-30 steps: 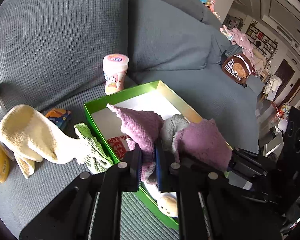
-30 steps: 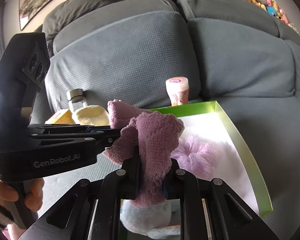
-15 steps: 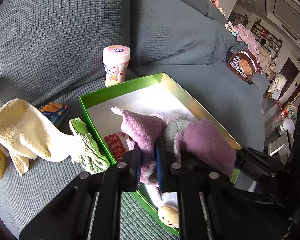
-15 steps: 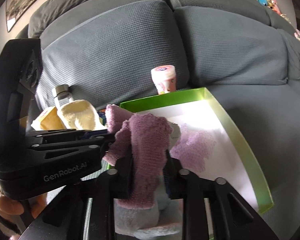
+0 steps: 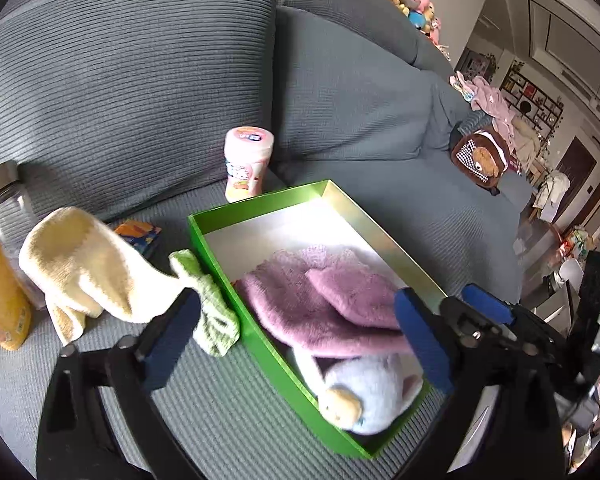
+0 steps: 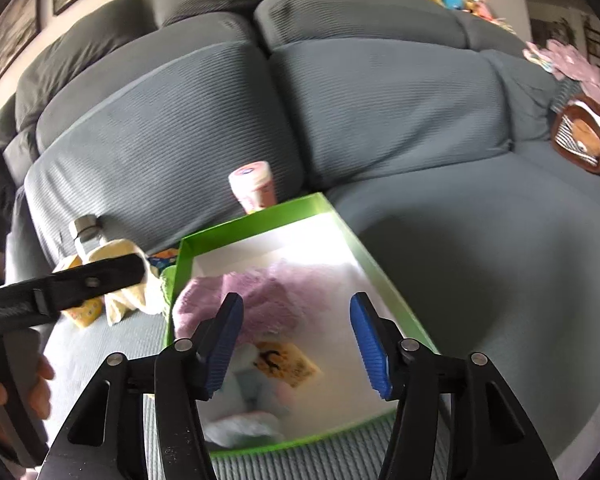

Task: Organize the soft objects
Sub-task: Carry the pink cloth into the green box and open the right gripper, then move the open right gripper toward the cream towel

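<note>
left wrist view: we see our left gripper point(image 5: 296, 338) with its blue pads spread wide and nothing between them, poised over the near end of the green box point(image 5: 216, 258) that sits on the grey sofa point(image 5: 400, 200) seat. the purple cloth point(image 5: 320, 300) lies inside the box, draped over a pale blue plush toy point(image 5: 364, 396) at the box's near corner. just outside the box's left wall lie a green knitted cloth point(image 5: 212, 320) and, touching it, a yellow cloth point(image 5: 84, 268). a pink canister point(image 5: 247, 164) stands upright beyond the box's far left corner, against the sofa's back cushion. a brown bear bag point(image 5: 482, 158) rests well apart toward the sofa's right end. right wrist view: our right gripper point(image 6: 296, 340) also has its fingers apart and empty, over the near end of the green box point(image 6: 384, 280). the purple cloth point(image 6: 260, 300) lies in the box's left half, blurred. the left gripper's black body point(image 6: 72, 280) reaches in from the left edge, in front of the yellow cloth point(image 6: 136, 292). the pink canister point(image 6: 254, 186) stands behind the box's far edge.
</note>
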